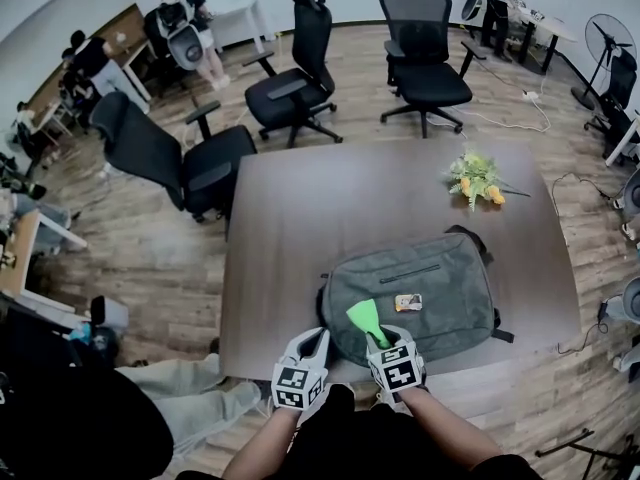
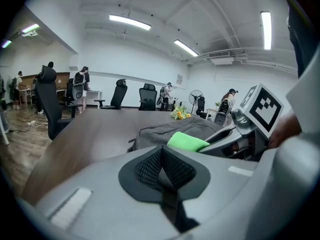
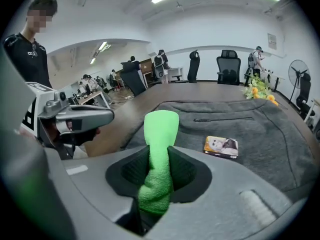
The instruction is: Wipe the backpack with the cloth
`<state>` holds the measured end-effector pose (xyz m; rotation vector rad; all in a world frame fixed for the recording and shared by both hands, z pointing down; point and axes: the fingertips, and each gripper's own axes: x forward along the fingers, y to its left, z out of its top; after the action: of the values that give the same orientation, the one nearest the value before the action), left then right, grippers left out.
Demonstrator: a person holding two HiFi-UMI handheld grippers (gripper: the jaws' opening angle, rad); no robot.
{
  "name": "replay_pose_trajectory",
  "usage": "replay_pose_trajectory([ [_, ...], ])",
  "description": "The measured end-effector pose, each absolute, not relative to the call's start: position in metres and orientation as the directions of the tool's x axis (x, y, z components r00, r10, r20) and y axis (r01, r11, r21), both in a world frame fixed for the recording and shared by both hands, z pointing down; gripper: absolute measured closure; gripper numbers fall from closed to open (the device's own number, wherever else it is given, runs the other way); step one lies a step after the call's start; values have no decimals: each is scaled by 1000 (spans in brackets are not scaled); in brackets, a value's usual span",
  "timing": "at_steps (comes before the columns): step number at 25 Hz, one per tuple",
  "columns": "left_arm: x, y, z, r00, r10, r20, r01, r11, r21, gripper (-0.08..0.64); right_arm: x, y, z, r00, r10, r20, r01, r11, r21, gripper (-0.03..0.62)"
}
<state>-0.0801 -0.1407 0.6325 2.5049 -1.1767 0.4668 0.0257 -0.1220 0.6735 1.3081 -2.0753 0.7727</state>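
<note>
A grey backpack [image 1: 420,293] lies flat near the front edge of the brown table [image 1: 300,218], with a small printed card [image 1: 408,302] on top of it. My right gripper [image 1: 378,340] is shut on a bright green cloth [image 1: 364,320] that sticks out over the backpack's near left corner. In the right gripper view the cloth [image 3: 159,156] stands up between the pads, with the backpack [image 3: 260,129] and card [image 3: 221,146] beyond. My left gripper [image 1: 318,343] hovers at the table edge, left of the backpack, shut with nothing in it. The left gripper view shows the cloth [image 2: 186,141] and backpack [image 2: 165,130] to its right.
A bunch of yellow flowers [image 1: 476,180] lies on the table's far right. Several black office chairs [image 1: 290,88] stand beyond the table's far and left edges. People stand and sit at desks far off. A floor fan [image 1: 605,38] is at the right.
</note>
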Motion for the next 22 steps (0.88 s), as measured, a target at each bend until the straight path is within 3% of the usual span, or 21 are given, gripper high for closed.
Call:
replay_pose_trajectory([
  [11,-98,-131,634,576,-684,447,-802,-579,146,540,-7,-110,693,-431,-528,732,-882,419,-217,492],
  [22,-85,-128,625,602,-676,424,-787,-590,177,540,26,-100,687,-363,-539,760,-914,366,-176,491],
])
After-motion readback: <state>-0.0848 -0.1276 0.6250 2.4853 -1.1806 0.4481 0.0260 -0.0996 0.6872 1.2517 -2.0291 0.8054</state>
